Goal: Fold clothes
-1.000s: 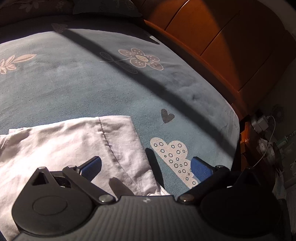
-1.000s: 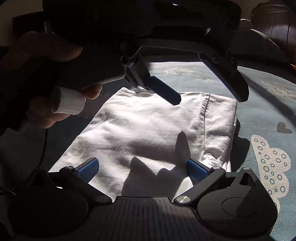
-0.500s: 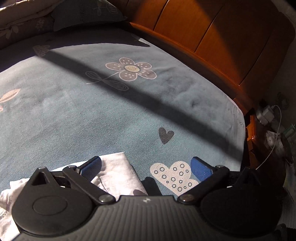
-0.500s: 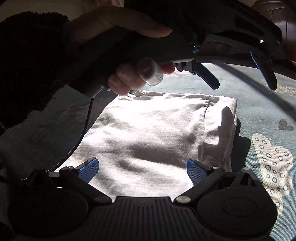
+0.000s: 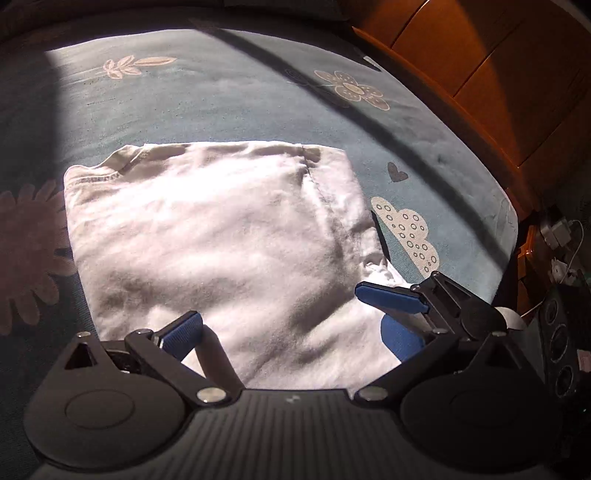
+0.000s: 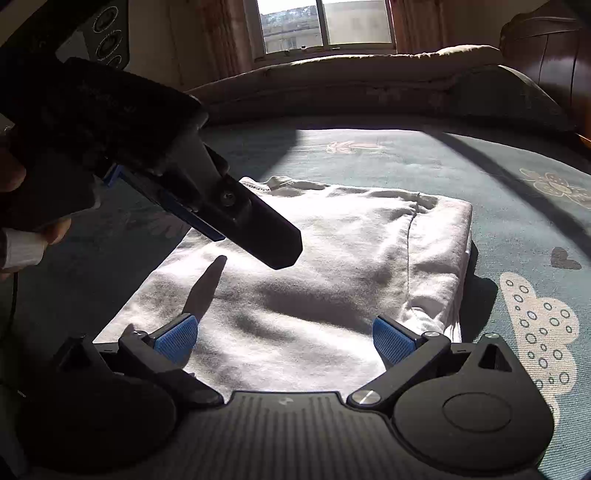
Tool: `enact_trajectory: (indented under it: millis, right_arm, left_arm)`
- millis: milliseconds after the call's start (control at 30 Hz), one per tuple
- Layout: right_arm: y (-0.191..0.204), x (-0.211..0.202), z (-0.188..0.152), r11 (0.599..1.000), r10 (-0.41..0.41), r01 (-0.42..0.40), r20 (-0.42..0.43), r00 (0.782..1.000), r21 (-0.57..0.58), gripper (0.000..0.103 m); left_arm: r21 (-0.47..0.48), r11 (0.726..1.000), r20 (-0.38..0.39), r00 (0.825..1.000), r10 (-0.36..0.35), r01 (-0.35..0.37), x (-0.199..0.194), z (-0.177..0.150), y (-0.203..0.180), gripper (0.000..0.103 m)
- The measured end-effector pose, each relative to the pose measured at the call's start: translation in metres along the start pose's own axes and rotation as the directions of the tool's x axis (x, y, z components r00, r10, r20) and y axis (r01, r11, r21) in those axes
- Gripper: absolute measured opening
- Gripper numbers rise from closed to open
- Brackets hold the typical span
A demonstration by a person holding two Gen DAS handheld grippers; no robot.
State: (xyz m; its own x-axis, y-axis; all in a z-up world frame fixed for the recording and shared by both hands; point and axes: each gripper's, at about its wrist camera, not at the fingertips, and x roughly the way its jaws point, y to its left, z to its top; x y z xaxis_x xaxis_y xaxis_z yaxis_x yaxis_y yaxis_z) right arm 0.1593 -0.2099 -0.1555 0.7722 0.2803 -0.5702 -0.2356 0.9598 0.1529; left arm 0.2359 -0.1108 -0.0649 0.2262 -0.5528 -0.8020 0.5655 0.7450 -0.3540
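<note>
I have a folded white garment (image 5: 221, 236) lying flat on the blue patterned bedsheet (image 5: 229, 99), in a patch of sunlight. It is a rough rectangle, with a stitched seam running down near its right edge and a hemmed edge bunched at the far left corner.

My left gripper (image 5: 291, 332) hovers over the near edge of the garment with its jaws spread wide and nothing between them. From the right wrist camera I see the same left gripper (image 6: 236, 221) hanging above the left part of the garment, tilted down toward it, held in the hand (image 6: 33, 206) at the left edge of view.

My right gripper (image 6: 284, 338) is also released, its blue pads (image 6: 393, 339) wide apart, over the near edge of the garment (image 6: 325, 266). I cannot tell whether the pads touch the cloth.

A white cloud print (image 6: 535, 328) and a small dark heart (image 6: 563, 258) mark the sheet just right of the garment. A wooden bed frame (image 5: 491, 81) runs along the far right side, and a window (image 6: 325, 22) shows beyond the bed.
</note>
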Motion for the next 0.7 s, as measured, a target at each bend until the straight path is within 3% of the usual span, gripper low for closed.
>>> enact_trajectory:
  millis: [133,300,433,567,700]
  right_arm:
    - [0.003,0.001,-0.002,1.000,-0.015,0.015,0.001,1.000,-0.020,0.103]
    - [0.006,-0.004,0.001,1.000,-0.021,0.021,-0.006,1.000,0.000,0.103]
    - [0.005,-0.016,0.004,0.997,0.043,-0.044,0.014,0.999,0.069,0.103]
    - [0.001,-0.019,0.003,0.993,0.032,-0.027,-0.038,0.999,0.114,0.103]
    - [-0.016,-0.046,0.008,0.977,0.019,-0.019,0.002,1.000,0.212,0.103]
  left_arm:
    - [-0.052,0.999,0.036,0.999,-0.009,0.011,-0.006,-0.005,0.002,0.102]
    - [-0.111,0.992,0.144,0.988,-0.051,0.067,-0.024,-0.010,0.003,0.102]
    - [-0.209,0.977,0.118,0.993,-0.016,0.040,-0.003,-0.020,0.017,0.102]
    - [-0.196,0.979,0.149,0.989,-0.020,0.049,-0.019,-0.016,0.016,0.102]
    - [-0.199,0.980,0.206,0.978,0.020,0.022,-0.043,-0.016,0.029,0.102]
